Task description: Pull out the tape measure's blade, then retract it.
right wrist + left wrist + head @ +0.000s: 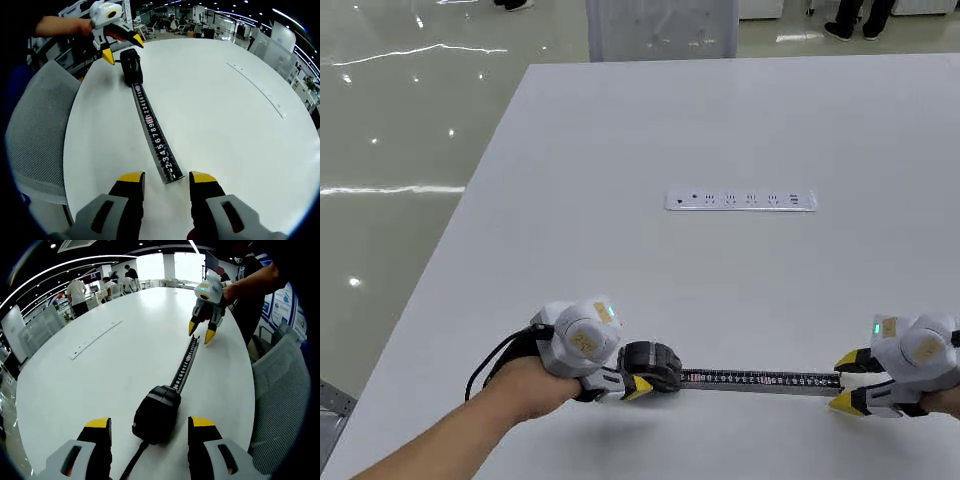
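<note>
The left gripper (pixel 150 422) stands with its yellow-tipped jaws apart. The black tape measure (pixel 156 412) lies on the white table (pixel 100 385) just ahead of and between them, with a gap on each side. The blade (pixel 184 367) runs flat across the table to the right gripper (pixel 201 334), whose jaws are spread over the blade's far end. A power strip (pixel 95 339) lies well to the left. A mesh chair (pixel 280 405) stands at the table's right edge.

Tape measure case (pixel 156 412): black. Blade (pixel 154 132): dark, with white numerals and tick marks and one red mark mid-length. Left gripper (pixel 150 422) and right gripper (pixel 167 177): grey-white bodies, black jaws with yellow tips, a small green light on each in the head view. Table (pixel 720 120): plain white. Power strip (pixel 740 200): white, dark sockets.
</note>
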The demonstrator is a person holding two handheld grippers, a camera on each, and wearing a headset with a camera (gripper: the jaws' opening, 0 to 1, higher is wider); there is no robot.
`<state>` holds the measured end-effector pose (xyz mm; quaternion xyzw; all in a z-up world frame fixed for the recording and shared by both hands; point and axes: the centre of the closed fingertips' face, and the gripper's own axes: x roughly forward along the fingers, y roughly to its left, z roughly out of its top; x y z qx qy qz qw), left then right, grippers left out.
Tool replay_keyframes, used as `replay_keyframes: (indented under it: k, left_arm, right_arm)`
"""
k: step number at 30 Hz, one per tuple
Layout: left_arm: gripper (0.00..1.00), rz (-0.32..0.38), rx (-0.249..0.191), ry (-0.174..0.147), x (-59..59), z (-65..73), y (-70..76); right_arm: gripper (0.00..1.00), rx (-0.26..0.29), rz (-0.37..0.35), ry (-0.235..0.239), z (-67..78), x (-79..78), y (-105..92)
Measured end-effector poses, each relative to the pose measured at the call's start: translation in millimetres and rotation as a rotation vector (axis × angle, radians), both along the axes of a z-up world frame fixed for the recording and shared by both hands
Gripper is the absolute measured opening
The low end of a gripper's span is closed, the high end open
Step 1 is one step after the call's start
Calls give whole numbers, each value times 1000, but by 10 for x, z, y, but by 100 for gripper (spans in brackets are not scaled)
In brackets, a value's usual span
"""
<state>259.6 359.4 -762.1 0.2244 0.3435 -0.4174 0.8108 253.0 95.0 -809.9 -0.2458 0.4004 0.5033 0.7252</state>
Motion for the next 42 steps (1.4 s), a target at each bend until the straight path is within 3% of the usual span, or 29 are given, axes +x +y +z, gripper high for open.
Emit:
replay_keyframes:
  k: [8, 16, 26, 29, 33, 42]
  left_arm:
    - [63, 116, -57, 2, -63, 93, 87]
    - [67, 193, -77, 9, -208, 126, 144]
    - [79, 296, -145, 19, -373, 176, 189]
    - [81, 306, -144, 18, -427, 186, 200]
    - [89, 341, -150, 7, -475, 249, 226]
    - [92, 392, -172, -37, -666, 379, 273]
  right_arm:
    - [41, 52, -104, -6, 145, -114, 27]
    - [54, 104, -247, -1, 266, -251, 55]
    - [65, 146, -351, -5, 442, -429, 56]
    - [68, 146, -369, -7, 484, -510, 74]
    - [73, 156, -408, -1, 524, -590, 81]
    - [81, 173, -465, 7, 680, -861, 151]
